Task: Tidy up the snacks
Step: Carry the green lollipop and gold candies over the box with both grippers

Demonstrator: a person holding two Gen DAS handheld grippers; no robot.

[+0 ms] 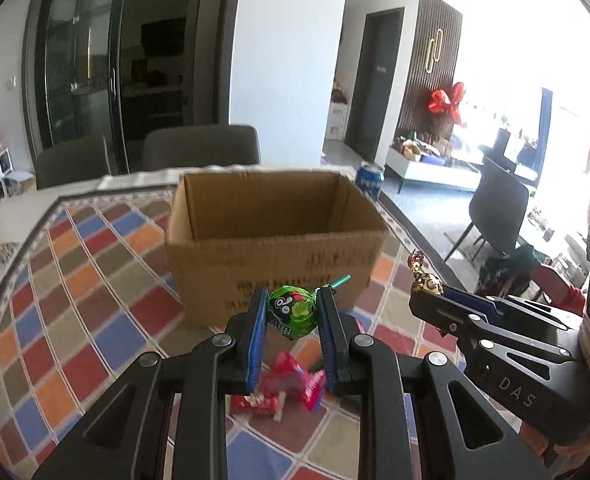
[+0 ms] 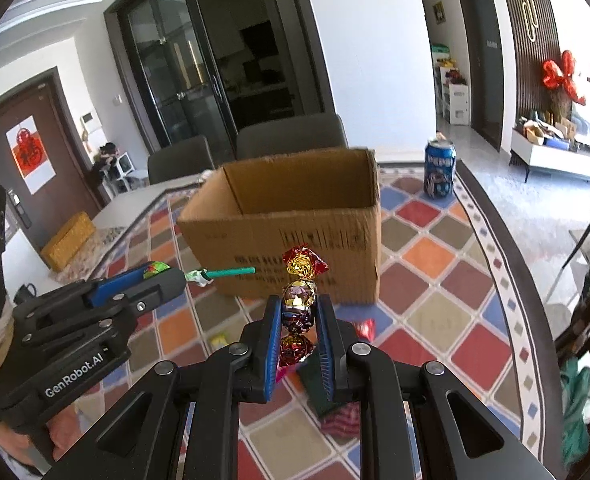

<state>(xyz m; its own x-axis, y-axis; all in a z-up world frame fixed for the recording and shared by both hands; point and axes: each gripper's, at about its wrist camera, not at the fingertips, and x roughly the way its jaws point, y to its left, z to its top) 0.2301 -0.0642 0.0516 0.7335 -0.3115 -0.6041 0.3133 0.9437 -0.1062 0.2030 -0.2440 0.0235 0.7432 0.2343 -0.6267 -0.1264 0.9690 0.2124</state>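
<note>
Both grippers are raised above the table, side by side and apart: the left gripper [image 1: 291, 312] is clamped on a green lollipop [image 1: 293, 311] whose teal stick [image 2: 231, 271] points right, and the right gripper [image 2: 299, 312] is clamped on a foil-wrapped candy [image 2: 299, 300] in red and gold. Just beyond them stands an open cardboard box [image 1: 273, 236], its interior not visible from here, resting on a tablecloth [image 1: 95, 280] of coloured diamond tiles with a dark border. More wrapped snacks [image 1: 291, 384] lie on the cloth beneath the grippers. A blue soda can [image 2: 439, 168] stands right of the box. Grey chairs [image 2: 291, 138] face the far table edge; behind them are dark glass doors [image 2: 183, 76], a white pillar, and a brown door [image 2: 31, 156] bearing a red paper decoration.
</note>
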